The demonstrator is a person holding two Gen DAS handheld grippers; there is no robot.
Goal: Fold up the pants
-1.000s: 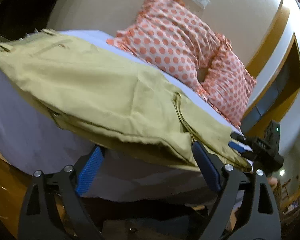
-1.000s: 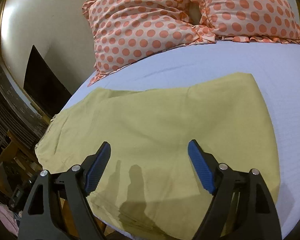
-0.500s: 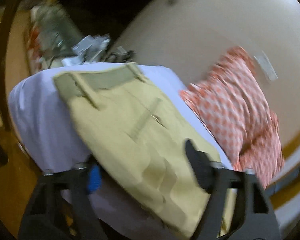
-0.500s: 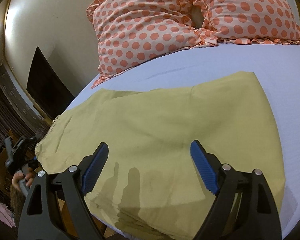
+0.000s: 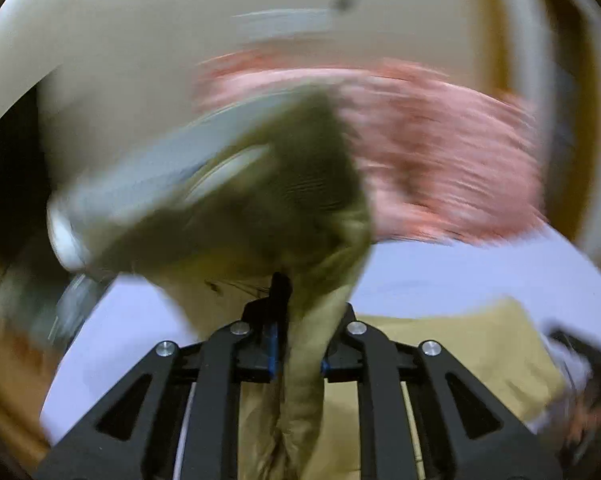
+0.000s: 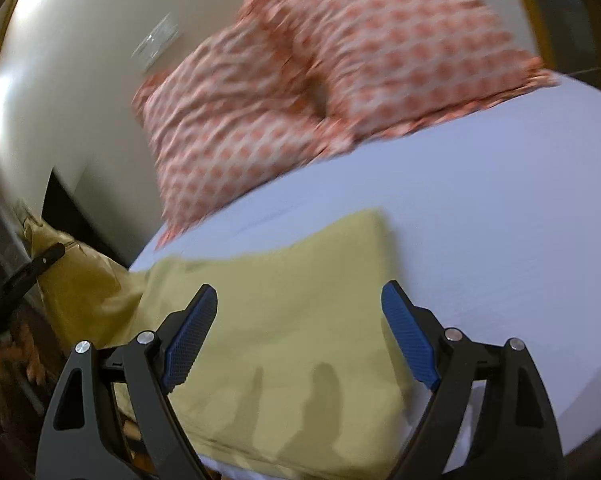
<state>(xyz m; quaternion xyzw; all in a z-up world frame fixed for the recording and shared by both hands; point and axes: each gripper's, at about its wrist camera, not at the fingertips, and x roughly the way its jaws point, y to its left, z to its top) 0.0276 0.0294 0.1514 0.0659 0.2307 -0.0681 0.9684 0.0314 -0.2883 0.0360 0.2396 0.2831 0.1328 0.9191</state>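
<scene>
The khaki pants (image 6: pixel 284 320) lie folded on the lilac bed sheet (image 6: pixel 480 216). My left gripper (image 5: pixel 296 356) is shut on the waist end of the pants (image 5: pixel 300 216) and holds it lifted in front of the camera; the view is blurred by motion. In the right wrist view the lifted end (image 6: pixel 76 284) hangs at the bed's left edge with the left gripper (image 6: pixel 40 264) on it. My right gripper (image 6: pixel 300 340) is open just above the flat part of the pants, near the bed's front edge.
Two orange polka-dot pillows (image 6: pixel 300 92) lie at the head of the bed against a cream wall (image 6: pixel 80 60). A dark piece of furniture (image 6: pixel 68 208) stands left of the bed. The wooden floor (image 5: pixel 8 380) shows at the lower left.
My left gripper has shut on the waist end of the pants and lifted it, swinging toward the pillows. My right gripper stays open and has shifted slightly over the pants.
</scene>
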